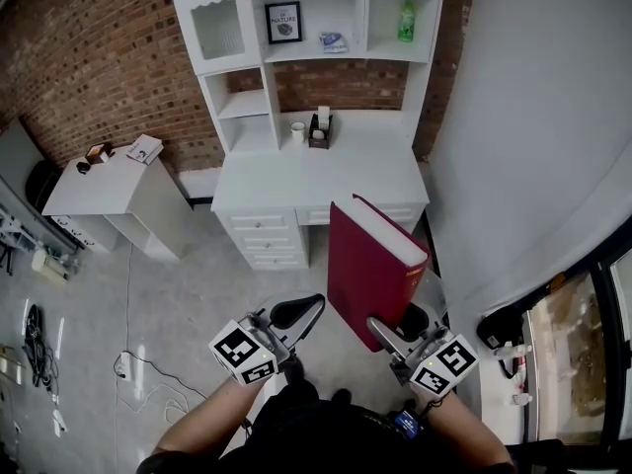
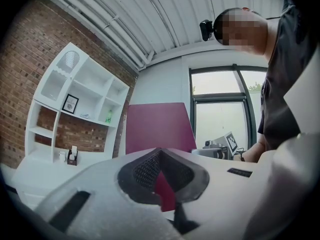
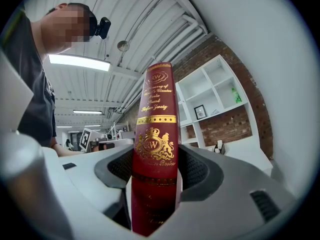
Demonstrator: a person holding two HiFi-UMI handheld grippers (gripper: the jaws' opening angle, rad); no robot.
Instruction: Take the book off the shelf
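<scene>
A thick dark red book point(image 1: 370, 265) with white page edges stands upright in the air in front of the white desk, away from the shelves. My right gripper point(image 1: 395, 329) is shut on its lower end. In the right gripper view the gold-printed spine point(image 3: 156, 114) fills the gap between both pads of the right gripper point(image 3: 155, 159). My left gripper point(image 1: 296, 314) hangs to the left of the book, shut and holding nothing. In the left gripper view the tips of the left gripper point(image 2: 159, 154) meet, with the book's red cover point(image 2: 159, 126) beyond them.
A white desk with a shelf unit point(image 1: 316, 67) stands against the brick wall, holding a framed picture point(image 1: 283, 22), a green bottle point(image 1: 406, 20), a cup point(image 1: 298, 131) and a black holder point(image 1: 319, 131). A white side cabinet point(image 1: 109, 191) stands left. Cables point(image 1: 148, 383) lie on the floor.
</scene>
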